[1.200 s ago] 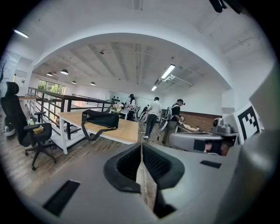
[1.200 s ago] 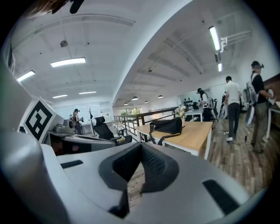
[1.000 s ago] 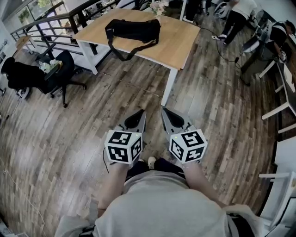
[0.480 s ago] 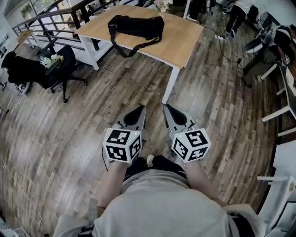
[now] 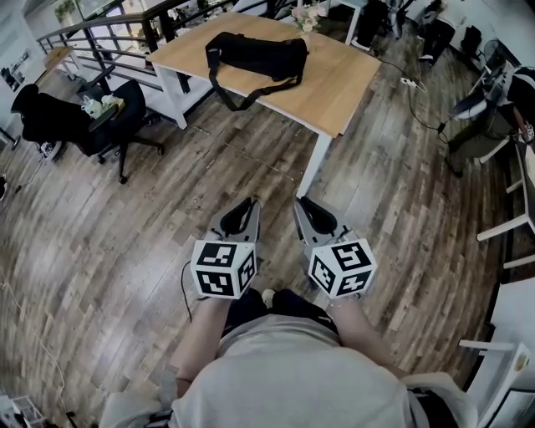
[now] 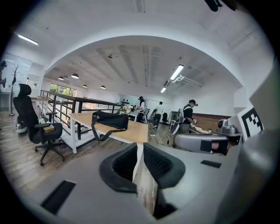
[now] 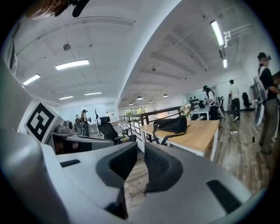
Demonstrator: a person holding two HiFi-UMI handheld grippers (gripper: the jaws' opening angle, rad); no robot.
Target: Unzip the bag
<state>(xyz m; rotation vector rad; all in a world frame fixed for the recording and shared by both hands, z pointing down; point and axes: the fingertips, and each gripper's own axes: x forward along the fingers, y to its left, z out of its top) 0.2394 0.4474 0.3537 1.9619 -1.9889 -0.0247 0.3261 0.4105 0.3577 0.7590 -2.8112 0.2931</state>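
Observation:
A black bag (image 5: 259, 54) with a long strap hanging over the edge lies on the wooden table (image 5: 334, 84), far ahead of me. Both grippers are held side by side close to my body, above the floor and well short of the table. My left gripper (image 5: 248, 203) points at the table with its jaws a narrow slit apart and nothing between them. The jaws of my right gripper (image 5: 301, 202) are opening, also with nothing between them. The left gripper view has the bag (image 6: 109, 120) beyond its jaws (image 6: 140, 146). The right gripper view has the bag (image 7: 171, 124) beyond its jaws (image 7: 141, 146).
A black office chair (image 5: 100, 117) with things on it stands left of the table, with a dark railing (image 5: 109, 29) behind it. Flowers (image 5: 308, 17) stand at the table's far end. White desks (image 5: 518, 234) line the right side. People stand in the background.
The table and bag have slid slightly right and down in the head view. Both grippers stay side by side in front of me.

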